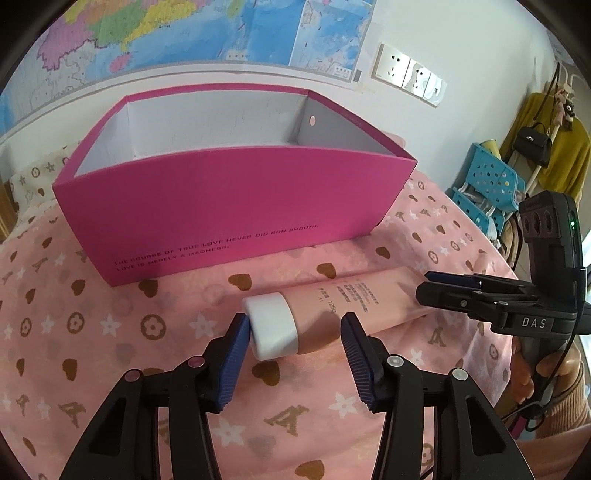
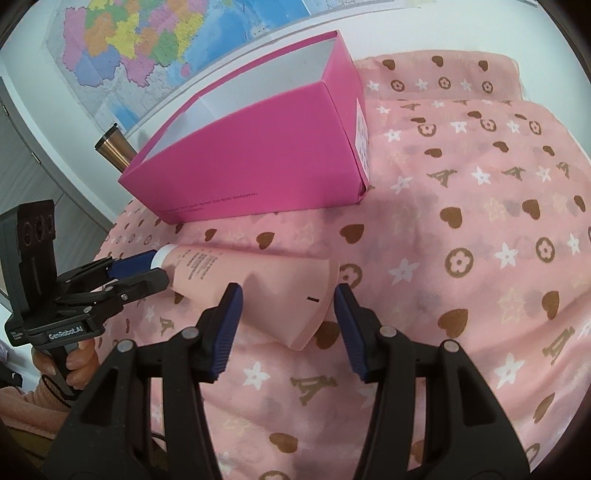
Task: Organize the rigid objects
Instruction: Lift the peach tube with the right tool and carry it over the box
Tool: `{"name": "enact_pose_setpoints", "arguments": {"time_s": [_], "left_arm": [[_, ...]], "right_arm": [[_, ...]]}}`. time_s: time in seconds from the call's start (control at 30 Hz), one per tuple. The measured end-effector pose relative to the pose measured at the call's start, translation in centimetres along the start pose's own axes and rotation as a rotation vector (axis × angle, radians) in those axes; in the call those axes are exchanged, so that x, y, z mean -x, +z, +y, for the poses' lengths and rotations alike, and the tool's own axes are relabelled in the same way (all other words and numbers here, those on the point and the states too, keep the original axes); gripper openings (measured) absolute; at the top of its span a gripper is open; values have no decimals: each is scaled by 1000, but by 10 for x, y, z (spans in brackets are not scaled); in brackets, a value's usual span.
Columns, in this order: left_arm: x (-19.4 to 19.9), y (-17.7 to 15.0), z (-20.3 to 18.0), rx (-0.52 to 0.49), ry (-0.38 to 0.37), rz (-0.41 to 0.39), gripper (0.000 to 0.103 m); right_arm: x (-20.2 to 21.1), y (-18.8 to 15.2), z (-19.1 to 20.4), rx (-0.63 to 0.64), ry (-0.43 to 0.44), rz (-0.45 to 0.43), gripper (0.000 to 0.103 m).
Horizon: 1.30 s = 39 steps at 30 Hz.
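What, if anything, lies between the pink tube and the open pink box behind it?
Nothing visible: only bare patterned cloth separates the tube from the box, whose near wall the tube must clear.

A white wall carries a colourful map [image 1: 184,33] and sockets [image 1: 408,74]; pink patterned cloth [image 2: 480,206] covers the surface.

Left gripper [image 1: 293,341] angles down, jaws apart; right gripper [image 2: 288,308] does likewise, opposite it, each held in a hand [image 2: 79,363].
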<state>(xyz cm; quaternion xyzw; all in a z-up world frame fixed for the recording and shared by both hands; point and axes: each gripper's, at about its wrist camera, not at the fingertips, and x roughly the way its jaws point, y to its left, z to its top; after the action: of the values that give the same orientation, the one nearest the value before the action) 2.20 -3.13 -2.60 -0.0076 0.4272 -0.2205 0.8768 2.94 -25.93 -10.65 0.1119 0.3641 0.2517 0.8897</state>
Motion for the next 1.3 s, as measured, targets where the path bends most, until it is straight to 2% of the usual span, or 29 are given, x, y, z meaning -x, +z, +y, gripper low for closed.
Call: {"name": "enact_pose_setpoints", "arguments": {"time_s": [0.47,0.97,1.3], "left_arm": [[13,7,-3,-8,5,-42,51],[32,26,-6,-20,17,-112,51],[41,48,-5,-40,53,-173,51]], "right_arm": [[11,6,8,32,-1,-32,54],[25,28,20,75,1,-89,54],[33,50,31,113,-1,-139,54]]}}
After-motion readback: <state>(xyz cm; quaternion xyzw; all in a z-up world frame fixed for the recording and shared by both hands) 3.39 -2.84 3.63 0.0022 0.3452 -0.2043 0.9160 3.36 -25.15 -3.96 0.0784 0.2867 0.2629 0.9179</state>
